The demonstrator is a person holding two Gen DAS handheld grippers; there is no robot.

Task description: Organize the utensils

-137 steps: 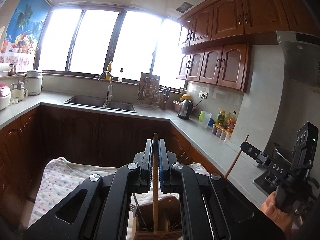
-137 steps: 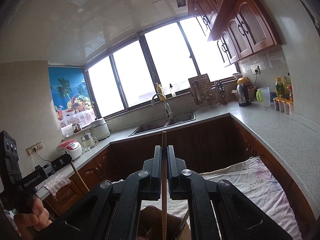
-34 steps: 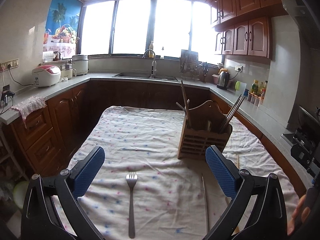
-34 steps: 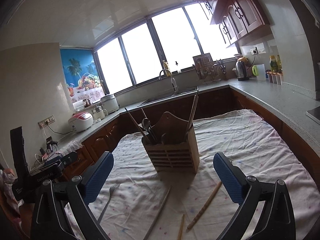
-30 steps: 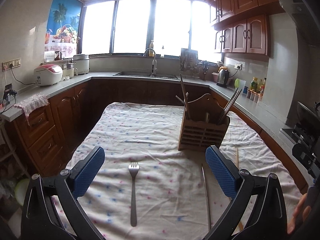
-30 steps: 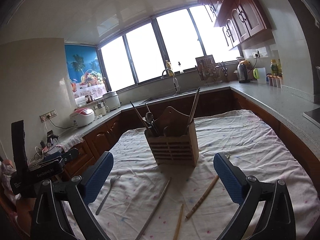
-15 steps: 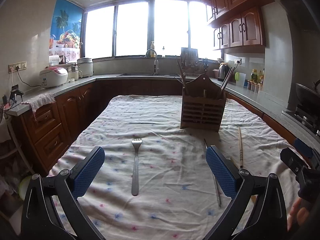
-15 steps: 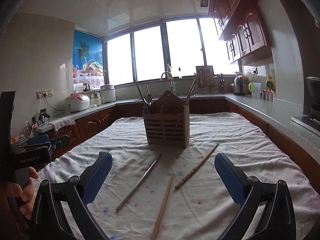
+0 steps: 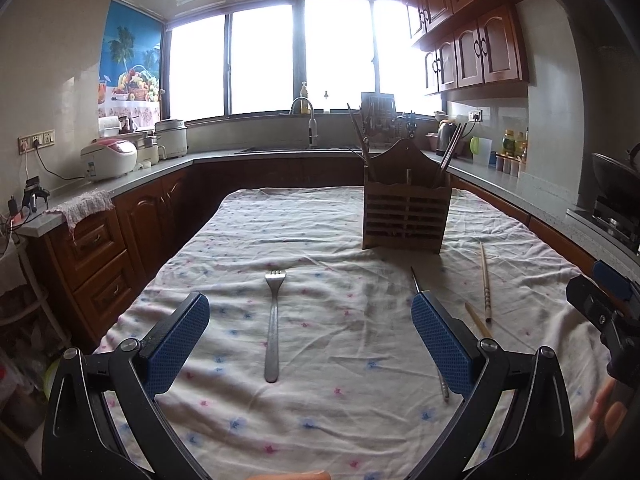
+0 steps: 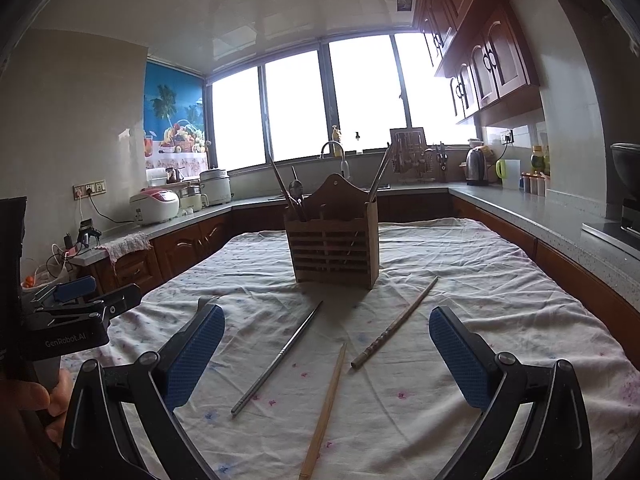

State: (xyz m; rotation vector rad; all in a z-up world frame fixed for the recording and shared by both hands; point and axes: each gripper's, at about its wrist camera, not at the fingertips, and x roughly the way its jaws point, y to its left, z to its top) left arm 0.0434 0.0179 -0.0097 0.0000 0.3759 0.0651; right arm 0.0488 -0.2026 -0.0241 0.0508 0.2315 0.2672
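A wooden utensil holder (image 9: 404, 216) (image 10: 334, 240) stands on the cloth-covered table (image 9: 320, 408) with several utensils in it. A metal fork (image 9: 273, 320) lies in front of my open, empty left gripper (image 9: 310, 340), between its fingers. My right gripper (image 10: 326, 352) is open and empty over three loose sticks: a metal chopstick (image 10: 280, 356), a light wooden chopstick (image 10: 326, 404) and a darker carved wooden chopstick (image 10: 394, 324). The sticks also show at the right of the left wrist view, the carved wooden one (image 9: 485, 280) farthest.
Wooden cabinets and grey counters ring the table (image 10: 460, 360). A rice cooker (image 9: 108, 158) stands on the left counter, a kettle (image 10: 476, 166) and bottles on the right. A sink (image 9: 304, 148) lies under the window. The other gripper shows at each view's edge.
Both grippers have come down low over the table and drawn back from the holder. Earlier each was shut on a chopstick above the holder; now both are open and empty.
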